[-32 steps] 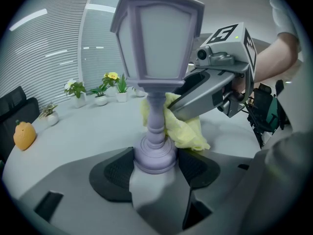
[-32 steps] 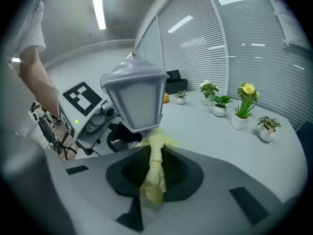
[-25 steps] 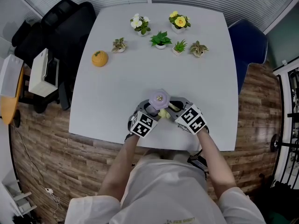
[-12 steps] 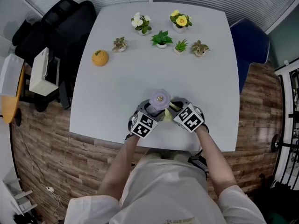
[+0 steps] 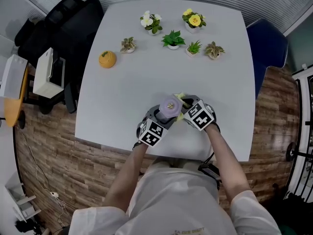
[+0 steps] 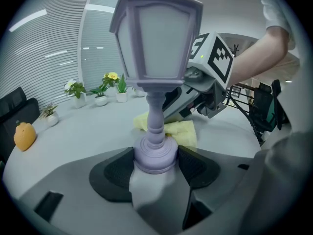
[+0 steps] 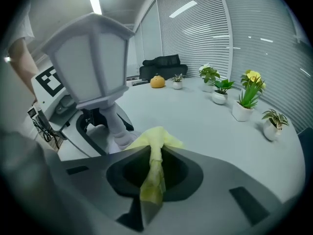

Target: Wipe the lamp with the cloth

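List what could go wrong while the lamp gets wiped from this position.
1. The left gripper clamps the lamp only at its base, so a sideways push on the wide top may tilt it in the jaws.
2. The right gripper pinches just a thin fold of the cloth; rubbing could pull it free.
3. Both grippers sit close together toward the near edge of the table, so they might knock each other.
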`<state>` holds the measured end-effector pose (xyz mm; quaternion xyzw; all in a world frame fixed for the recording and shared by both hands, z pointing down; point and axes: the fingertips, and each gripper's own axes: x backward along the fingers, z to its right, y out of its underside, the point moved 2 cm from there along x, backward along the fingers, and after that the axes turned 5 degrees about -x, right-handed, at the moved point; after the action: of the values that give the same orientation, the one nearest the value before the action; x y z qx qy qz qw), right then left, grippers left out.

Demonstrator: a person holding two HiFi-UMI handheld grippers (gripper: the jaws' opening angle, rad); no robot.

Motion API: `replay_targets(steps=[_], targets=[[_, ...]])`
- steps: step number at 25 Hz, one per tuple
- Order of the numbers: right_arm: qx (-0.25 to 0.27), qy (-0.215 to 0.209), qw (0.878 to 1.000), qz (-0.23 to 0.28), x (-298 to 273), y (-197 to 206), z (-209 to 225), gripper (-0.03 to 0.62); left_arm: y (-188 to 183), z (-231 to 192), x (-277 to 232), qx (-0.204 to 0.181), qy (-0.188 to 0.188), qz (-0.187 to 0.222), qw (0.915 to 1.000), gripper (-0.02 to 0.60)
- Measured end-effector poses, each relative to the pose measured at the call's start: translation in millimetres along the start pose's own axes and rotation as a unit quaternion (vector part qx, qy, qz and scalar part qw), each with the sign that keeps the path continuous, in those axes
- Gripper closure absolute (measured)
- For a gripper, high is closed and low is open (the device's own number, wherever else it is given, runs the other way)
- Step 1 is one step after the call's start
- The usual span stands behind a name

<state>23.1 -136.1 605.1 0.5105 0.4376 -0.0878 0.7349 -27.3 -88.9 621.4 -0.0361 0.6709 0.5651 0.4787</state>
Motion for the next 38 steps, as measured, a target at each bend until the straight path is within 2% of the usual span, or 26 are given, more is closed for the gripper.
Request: replay_targets(steps=[6, 17, 25, 30, 35, 38], targets=[[0.001, -0.009, 1.000, 0.000, -5, -6, 3, 0.533, 0, -1, 0, 0.000, 0.000, 0.001, 1.0000, 0.293], [-0.006, -0.019, 1.000, 0.011, 11, 11, -10, 0.536, 1, 0, 1, -0.001, -0.001, 0.000, 1.0000, 0.293], [0.004, -0.037, 0.999, 0.003, 22, 22, -33, 0.534, 1, 0, 0, -0.001, -0.002, -0.002, 1.0000, 0.293], [0.029, -0.044, 0.999, -0.008, 25, 26, -45, 0.534, 2, 1, -1, -0.002, -0.003, -0.003, 1.0000, 0.293], [0.013, -0.051, 0.999, -0.003, 25, 27, -43, 0.534, 3, 2, 0, -0.002, 0.003, -0.002, 1.0000, 0.295], [0.025, -0.044, 0.999, -0.001, 25, 21, -37, 0.533, 2, 0, 0, -0.005, 0.008, 0.000, 1.0000, 0.296]])
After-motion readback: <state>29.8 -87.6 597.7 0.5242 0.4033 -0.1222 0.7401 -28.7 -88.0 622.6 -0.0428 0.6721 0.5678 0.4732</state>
